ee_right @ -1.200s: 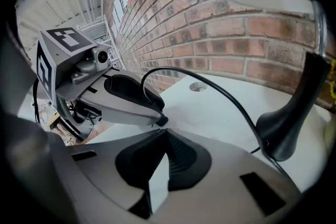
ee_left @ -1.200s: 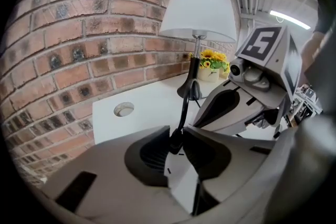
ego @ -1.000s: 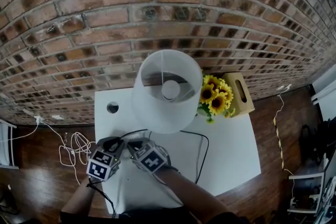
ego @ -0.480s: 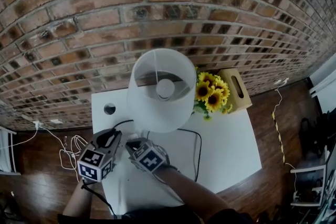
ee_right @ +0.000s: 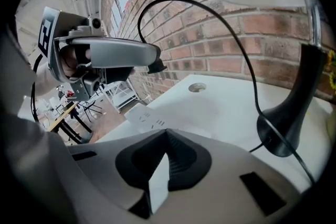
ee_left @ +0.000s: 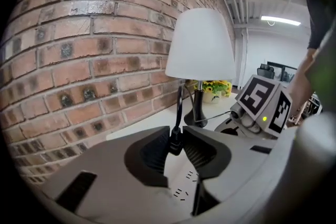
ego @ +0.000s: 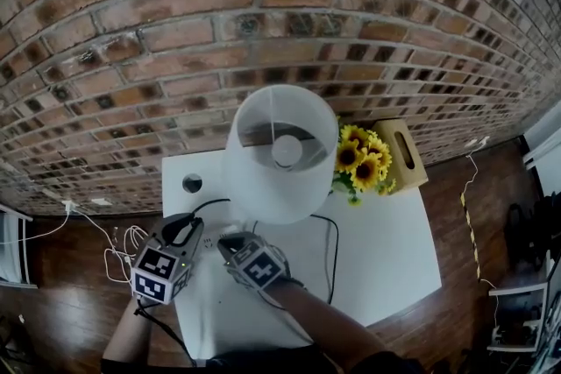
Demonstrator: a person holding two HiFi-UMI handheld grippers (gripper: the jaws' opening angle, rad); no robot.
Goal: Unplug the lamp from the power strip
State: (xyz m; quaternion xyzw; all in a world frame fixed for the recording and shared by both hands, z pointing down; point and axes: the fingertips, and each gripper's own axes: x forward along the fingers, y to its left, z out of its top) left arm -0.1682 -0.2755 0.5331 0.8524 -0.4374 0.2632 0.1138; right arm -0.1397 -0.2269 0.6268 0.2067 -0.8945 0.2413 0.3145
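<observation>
White surface (ego: 386, 250) with the lamp (ego: 280, 153) at the far side. The power strip (ee_right: 149, 118) lies near-left, and the right hand-held gripper (ee_right: 165, 139), angled down, pinches its near end. The left hand-held gripper (ee_left: 176, 134) is tilted down just above the strip, clamping the black plug (ee_left: 175, 144) clear of the sockets.
</observation>
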